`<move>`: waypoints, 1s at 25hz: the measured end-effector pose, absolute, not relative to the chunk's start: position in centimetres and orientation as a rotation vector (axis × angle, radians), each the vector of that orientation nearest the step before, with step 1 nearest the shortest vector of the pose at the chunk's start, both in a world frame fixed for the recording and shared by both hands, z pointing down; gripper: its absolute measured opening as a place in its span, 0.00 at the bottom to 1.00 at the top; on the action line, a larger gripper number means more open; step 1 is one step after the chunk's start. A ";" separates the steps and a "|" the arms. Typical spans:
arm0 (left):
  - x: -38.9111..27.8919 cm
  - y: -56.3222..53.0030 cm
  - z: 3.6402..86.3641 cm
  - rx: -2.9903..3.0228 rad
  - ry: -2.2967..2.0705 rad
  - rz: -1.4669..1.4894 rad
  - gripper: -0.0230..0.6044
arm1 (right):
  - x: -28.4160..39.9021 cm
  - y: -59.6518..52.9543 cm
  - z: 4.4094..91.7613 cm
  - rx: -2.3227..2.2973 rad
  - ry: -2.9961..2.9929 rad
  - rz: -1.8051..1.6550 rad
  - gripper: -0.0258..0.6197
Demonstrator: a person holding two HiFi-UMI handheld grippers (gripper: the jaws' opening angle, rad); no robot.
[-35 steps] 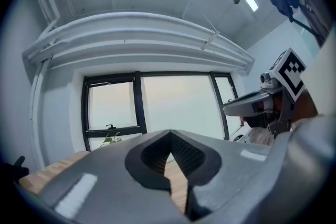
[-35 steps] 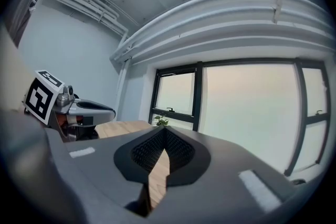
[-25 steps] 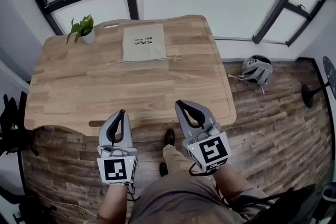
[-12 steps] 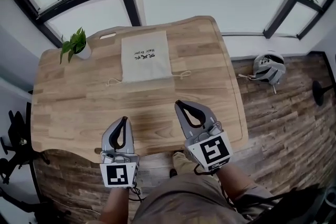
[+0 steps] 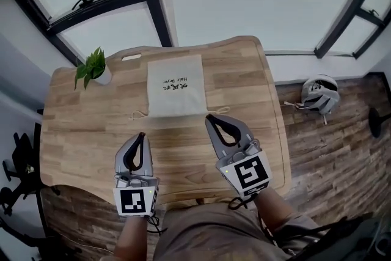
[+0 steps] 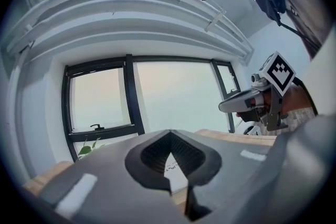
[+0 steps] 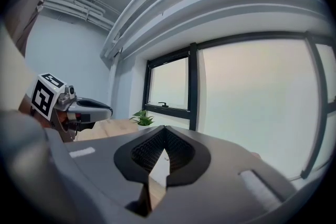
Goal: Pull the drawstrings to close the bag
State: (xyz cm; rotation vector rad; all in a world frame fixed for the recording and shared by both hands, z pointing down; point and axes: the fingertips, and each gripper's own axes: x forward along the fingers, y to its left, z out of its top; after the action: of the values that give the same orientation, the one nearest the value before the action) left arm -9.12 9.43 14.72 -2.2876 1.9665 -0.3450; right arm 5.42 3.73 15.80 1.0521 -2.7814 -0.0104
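- A cream drawstring bag point(image 5: 176, 92) lies flat toward 12 o'clock on the wooden table point(image 5: 85, 131), with its drawstrings point(image 5: 138, 114) trailing from both corners of the near hem.
- The left gripper point(image 5: 142, 135) hovers at 7 o'clock of the bag, its jaws closed on nothing.
- The right gripper point(image 5: 209, 117), likewise closed and empty, hovers at 5 o'clock.
- A potted plant point(image 5: 93, 68) stands at 10 o'clock of the bag.
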 end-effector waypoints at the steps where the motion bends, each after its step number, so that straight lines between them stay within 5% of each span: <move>1: -9.5 9.0 14.5 -2.281 1.969 -0.346 0.04 | 5.2 3.3 15.7 1.048 -2.784 -0.027 0.09; 19: -17.8 -0.1 28.1 -2.524 1.940 -0.614 0.08 | 3.8 -4.1 28.1 0.959 -2.601 0.082 0.09; 25: -19.1 -1.6 33.8 -2.659 1.820 -0.708 0.13 | 4.8 -5.6 34.5 0.910 -2.504 0.190 0.17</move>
State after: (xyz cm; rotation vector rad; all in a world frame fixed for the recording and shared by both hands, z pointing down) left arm -19.14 -1.59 33.83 -2.6586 1.8204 -0.7082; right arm 4.82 -5.64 34.54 0.9099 -2.5044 0.1897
